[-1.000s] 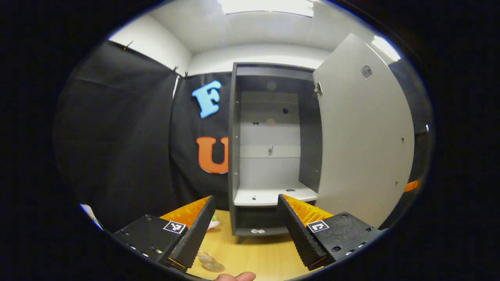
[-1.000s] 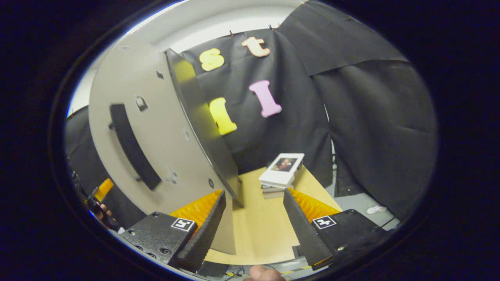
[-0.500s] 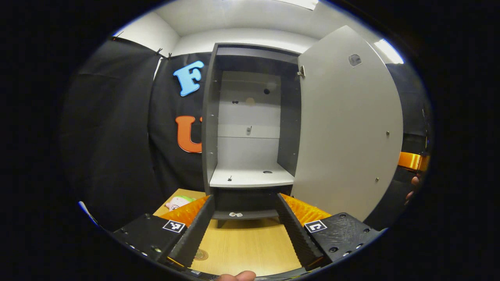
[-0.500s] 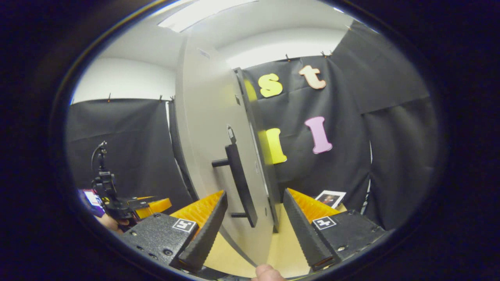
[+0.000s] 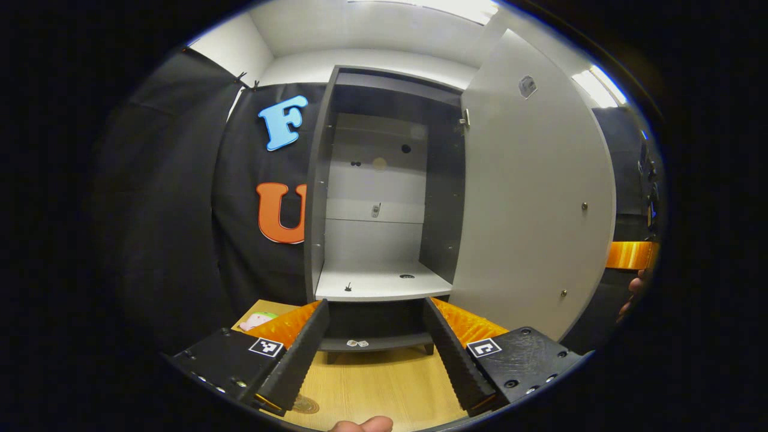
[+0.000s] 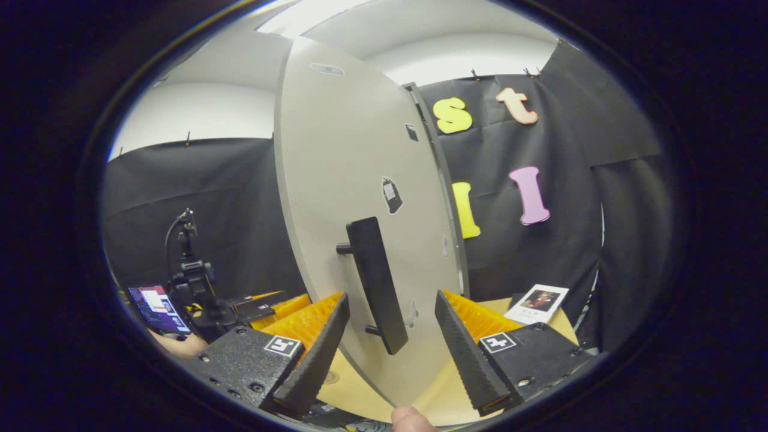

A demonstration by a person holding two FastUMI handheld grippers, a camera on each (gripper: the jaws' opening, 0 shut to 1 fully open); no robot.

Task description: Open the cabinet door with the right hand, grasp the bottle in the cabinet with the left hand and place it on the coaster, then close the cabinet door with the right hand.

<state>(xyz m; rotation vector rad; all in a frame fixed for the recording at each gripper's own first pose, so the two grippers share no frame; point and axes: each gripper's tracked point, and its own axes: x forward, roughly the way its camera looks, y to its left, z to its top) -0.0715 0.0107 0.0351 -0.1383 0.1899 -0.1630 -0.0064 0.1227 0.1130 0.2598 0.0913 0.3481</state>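
Grey cabinet door (image 5: 528,204) swung wide open w/ black handle (image 6: 378,282); round coaster (image 5: 307,404) flat on tabletop.

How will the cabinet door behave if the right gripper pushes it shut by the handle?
The cabinet door looks like a flat rigid panel, so it should swing without flexing. It hangs from a hinge, so expect an arc, not a slide. The bar handle lies between the right gripper's open fingers, which could slip along it.

A wooden desk (image 5: 384,390) carries the grey cabinet (image 5: 318,198), a round coaster (image 5: 306,405), a small pink-and-green toy (image 5: 258,321) and a white book (image 6: 536,304).
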